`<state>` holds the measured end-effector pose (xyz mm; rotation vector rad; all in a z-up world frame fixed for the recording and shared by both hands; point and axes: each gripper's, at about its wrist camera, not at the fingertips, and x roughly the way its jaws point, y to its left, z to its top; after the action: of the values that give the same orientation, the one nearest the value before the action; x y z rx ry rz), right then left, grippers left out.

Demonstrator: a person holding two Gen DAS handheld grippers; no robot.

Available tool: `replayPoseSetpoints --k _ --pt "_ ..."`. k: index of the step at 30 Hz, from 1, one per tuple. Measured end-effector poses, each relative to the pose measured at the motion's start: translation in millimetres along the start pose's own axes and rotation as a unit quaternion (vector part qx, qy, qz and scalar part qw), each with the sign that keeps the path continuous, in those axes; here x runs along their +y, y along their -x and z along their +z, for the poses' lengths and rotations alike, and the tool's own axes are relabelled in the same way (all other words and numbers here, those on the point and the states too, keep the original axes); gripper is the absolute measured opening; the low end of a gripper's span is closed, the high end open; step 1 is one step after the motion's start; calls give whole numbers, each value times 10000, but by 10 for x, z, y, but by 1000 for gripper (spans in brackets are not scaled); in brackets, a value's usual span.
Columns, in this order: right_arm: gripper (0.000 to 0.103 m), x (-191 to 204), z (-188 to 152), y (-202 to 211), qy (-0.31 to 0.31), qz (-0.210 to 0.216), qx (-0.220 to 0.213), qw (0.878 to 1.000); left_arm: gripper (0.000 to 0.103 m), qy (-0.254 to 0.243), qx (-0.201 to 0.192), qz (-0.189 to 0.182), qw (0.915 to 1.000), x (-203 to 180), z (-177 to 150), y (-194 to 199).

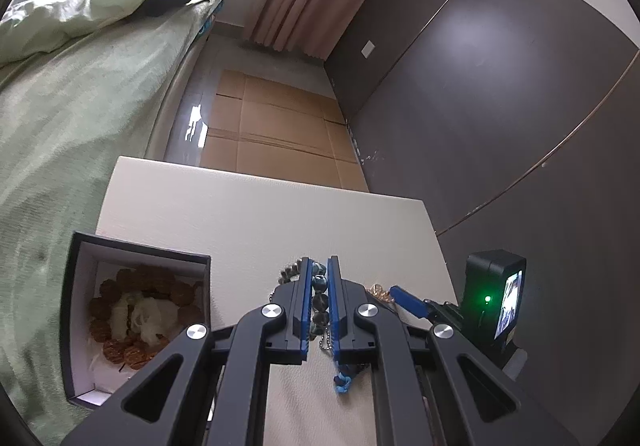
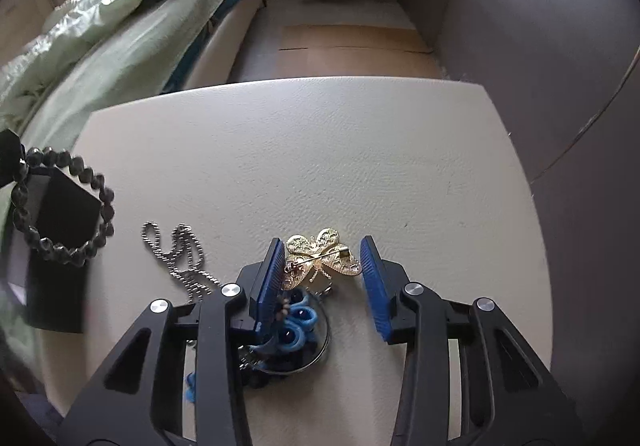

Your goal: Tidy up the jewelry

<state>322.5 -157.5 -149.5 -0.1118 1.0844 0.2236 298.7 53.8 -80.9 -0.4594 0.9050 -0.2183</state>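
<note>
My left gripper is shut on a dark green bead bracelet, whose beads run between the blue pads. In the right wrist view that bracelet hangs as a loop at the far left, above a black box. My right gripper is open over a gold butterfly brooch that lies on the white table. The brooch sits between the pads, close to the left one and apart from the right one. A silver ball chain and blue cord pieces lie beside it.
The open black box at the table's left edge holds a brown bead bracelet and a pale item. A bed with green bedding runs along the left. Dark wall panels stand to the right, with cardboard on the floor beyond.
</note>
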Motion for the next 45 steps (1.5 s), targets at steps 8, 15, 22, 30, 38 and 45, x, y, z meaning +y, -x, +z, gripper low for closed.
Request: replayPoseSetpoints --k 8,15,22,30,38,45 --pt "40 -75 17 253 -357 448 -222 9981 2 47 -181 30 9998 59 6 247" --pt "40 44 -5 543 -359 766 -541 9949 0 91 -351 71 9993 190 13 476" --pt "40 116 -23 639 -436 876 -644 9931 1 -116 1 130 9998 148 -69 396" --pt "40 -142 -76 703 -686 842 -688 9917 55 -559 517 329 9965 -123 -291 58" --pt "40 -493 -95 791 -1044 911 -782 9873 26 -531 934 967 9895 -160 -410 -323" --pt "40 -701 -107 812 -1259 1065 -803 9830 16 -596 1217 1672 9766 -199 -496 -682"
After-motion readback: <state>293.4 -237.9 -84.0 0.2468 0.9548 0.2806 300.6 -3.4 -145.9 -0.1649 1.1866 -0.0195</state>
